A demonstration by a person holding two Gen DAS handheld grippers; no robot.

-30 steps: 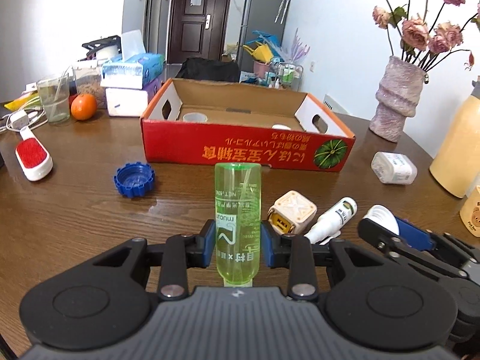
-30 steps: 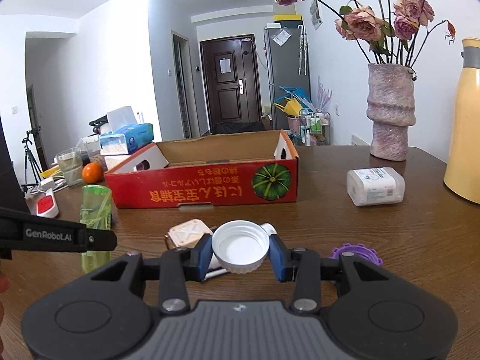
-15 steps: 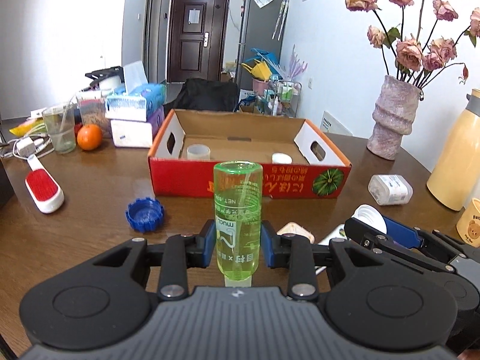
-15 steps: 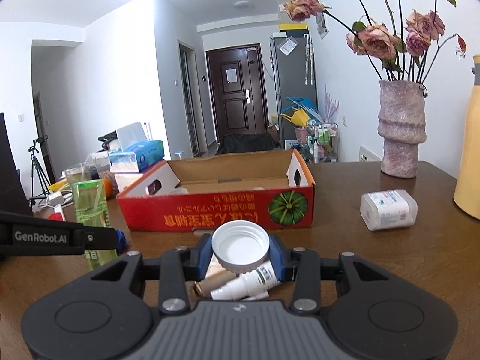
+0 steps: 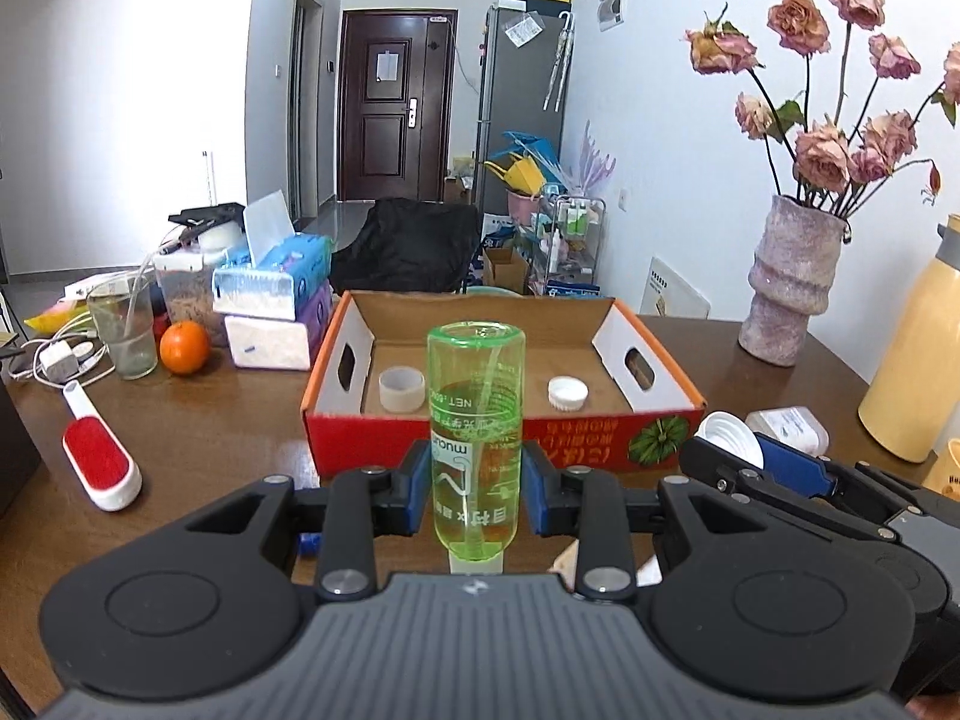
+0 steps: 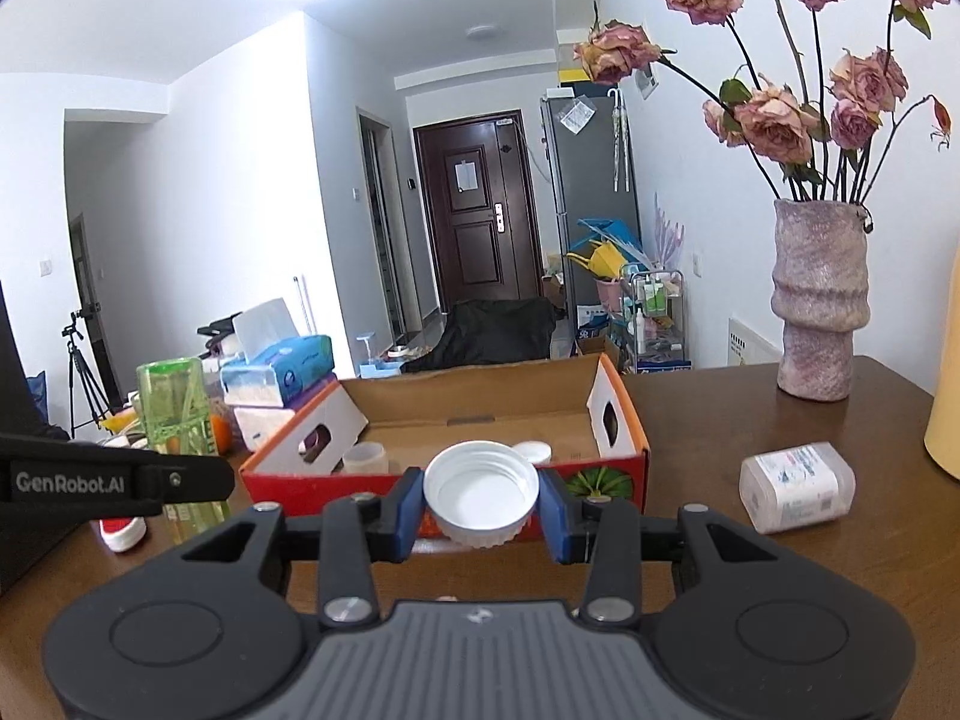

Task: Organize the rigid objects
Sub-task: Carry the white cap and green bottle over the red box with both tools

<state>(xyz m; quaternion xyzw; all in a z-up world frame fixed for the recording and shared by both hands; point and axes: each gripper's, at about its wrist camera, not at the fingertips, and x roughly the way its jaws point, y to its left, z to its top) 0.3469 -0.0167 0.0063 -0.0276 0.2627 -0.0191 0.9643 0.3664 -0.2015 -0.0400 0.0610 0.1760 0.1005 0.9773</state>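
My left fingers (image 5: pixel 476 495) were clamped on the green bottle (image 5: pixel 476 420), my right fingers (image 6: pixel 480 506) on the white cap (image 6: pixel 480 492), both just short of the cardboard box's (image 6: pixel 624 420) near red wall; open counter (image 6: pixel 708 420) lay right.

The left gripper (image 5: pixel 477 495) clamps a translucent green plastic bottle (image 5: pixel 476 438), held upside down above the brown wooden table (image 5: pixel 198 456). Behind it sits a red cardboard box (image 5: pixel 504 441) holding a clear short cup (image 5: pixel 401 389) and a white round cap (image 5: pixel 567 393). At right, the right gripper (image 5: pixel 744 459) carries a white plastic lid (image 5: pixel 726 429).
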